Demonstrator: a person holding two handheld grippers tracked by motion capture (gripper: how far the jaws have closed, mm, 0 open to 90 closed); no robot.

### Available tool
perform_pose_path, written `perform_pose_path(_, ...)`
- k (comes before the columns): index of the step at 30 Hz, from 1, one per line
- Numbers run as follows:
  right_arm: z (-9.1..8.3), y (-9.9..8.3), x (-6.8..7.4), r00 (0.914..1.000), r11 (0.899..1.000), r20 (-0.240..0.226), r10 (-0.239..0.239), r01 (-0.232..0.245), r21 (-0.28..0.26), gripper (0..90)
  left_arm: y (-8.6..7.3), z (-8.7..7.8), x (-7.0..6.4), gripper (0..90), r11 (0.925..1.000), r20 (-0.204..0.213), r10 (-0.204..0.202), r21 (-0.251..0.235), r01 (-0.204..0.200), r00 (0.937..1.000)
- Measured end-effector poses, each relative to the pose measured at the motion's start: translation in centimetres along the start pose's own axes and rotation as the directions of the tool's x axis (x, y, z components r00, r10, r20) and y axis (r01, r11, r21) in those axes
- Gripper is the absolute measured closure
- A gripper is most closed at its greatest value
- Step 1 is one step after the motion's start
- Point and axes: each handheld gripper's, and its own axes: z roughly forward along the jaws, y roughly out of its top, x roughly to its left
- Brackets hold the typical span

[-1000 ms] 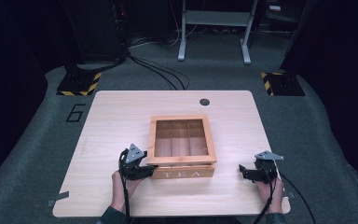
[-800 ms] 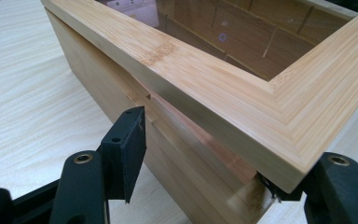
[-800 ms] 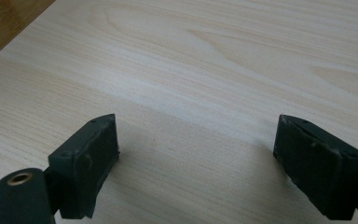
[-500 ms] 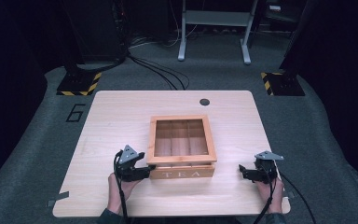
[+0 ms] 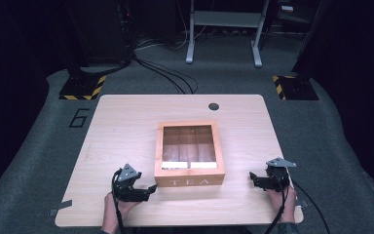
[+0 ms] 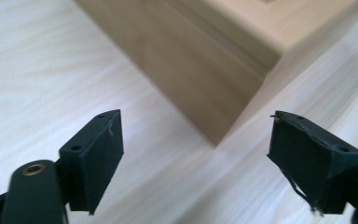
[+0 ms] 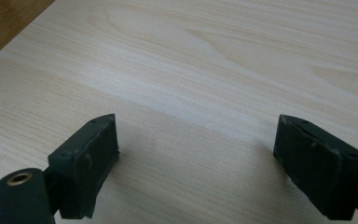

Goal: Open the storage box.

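Observation:
A wooden box [image 5: 190,153] marked TEA on its front stands in the middle of the light wooden table [image 5: 126,126]; dividers show inside its framed top. My left gripper [image 5: 148,189] rests open near the front edge, just left of the box's front left corner and apart from it. In the left gripper view that box corner [image 6: 205,60] lies ahead of the open left gripper [image 6: 196,140], with nothing between the fingers. My right gripper [image 5: 254,179] is open to the right of the box, over bare table. The right gripper view has the right gripper [image 7: 196,140] empty, the box edge [image 7: 0,23] at top left.
A dark round grommet [image 5: 214,106] sits near the table's far edge. On the floor beyond lie cables [image 5: 165,73], a metal stand [image 5: 224,29] and two yellow-black striped bases [image 5: 83,87]. A hand holds each gripper at the table's near edge.
My left gripper has drawn back toward the near edge and slightly left, away from the box's side. The right gripper and the box have stayed put.

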Motion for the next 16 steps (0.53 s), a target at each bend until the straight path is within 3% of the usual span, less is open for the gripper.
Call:
perform_pose_path(5,0.0,0.0,0.0,1.0000,1.000,0.000,0.000,0.000,0.000,13.2,-1.7,0.2,1.0,10.3,0.9979,-0.042,-0.027,0.058,0.030,0.9987)
perform_pose_path(12,0.0,0.0,0.0,1.0000,1.000,0.001,-0.002,0.002,-0.004,13.1,-2.1,0.5,1.0,6.4,0.9975,-0.116,0.031,0.067,-0.024,0.9928)
perform_pose_path(16,0.0,0.0,0.0,1.0000,1.000,0.001,-0.001,0.001,-0.003,13.1,-2.0,0.6,1.1,3.9,0.9968,-0.116,0.034,0.076,-0.025,0.9926)
